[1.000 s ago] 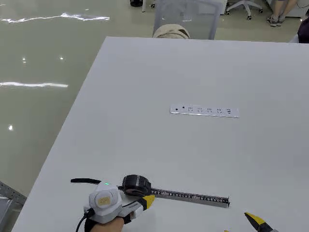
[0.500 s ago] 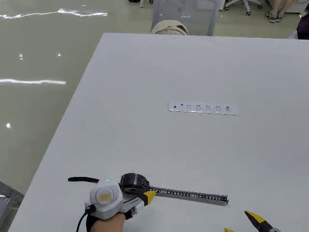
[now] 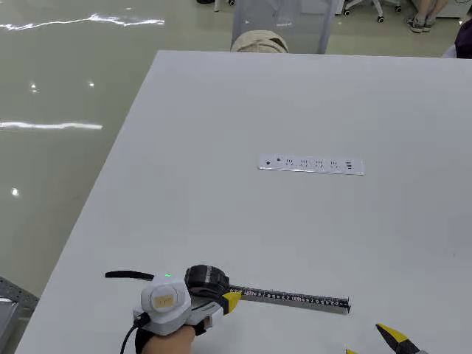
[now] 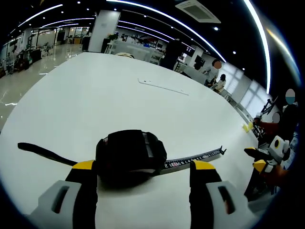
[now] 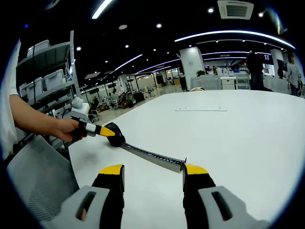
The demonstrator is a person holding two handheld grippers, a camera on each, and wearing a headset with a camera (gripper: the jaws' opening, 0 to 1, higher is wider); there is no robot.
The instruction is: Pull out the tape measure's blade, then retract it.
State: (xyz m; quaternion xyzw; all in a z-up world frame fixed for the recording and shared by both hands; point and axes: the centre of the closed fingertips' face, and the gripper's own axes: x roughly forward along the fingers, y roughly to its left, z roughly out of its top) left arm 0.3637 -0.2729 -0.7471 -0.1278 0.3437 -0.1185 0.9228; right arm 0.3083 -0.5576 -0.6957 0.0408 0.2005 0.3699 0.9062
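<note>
There's the left gripper (image 4: 143, 168) straddling the tape measure's case (image 4: 131, 152), jaws spread wide, not clamping. The blade (image 5: 152, 156) runs out from the case across the table (image 3: 295, 103). At its tip, away from the case, the right gripper (image 5: 153, 171) hovers, jaws apart.

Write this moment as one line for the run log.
blade: out, flat on table | case: on table | left gripper: open, jaws either side of case | right gripper: open, near blade tip
</note>
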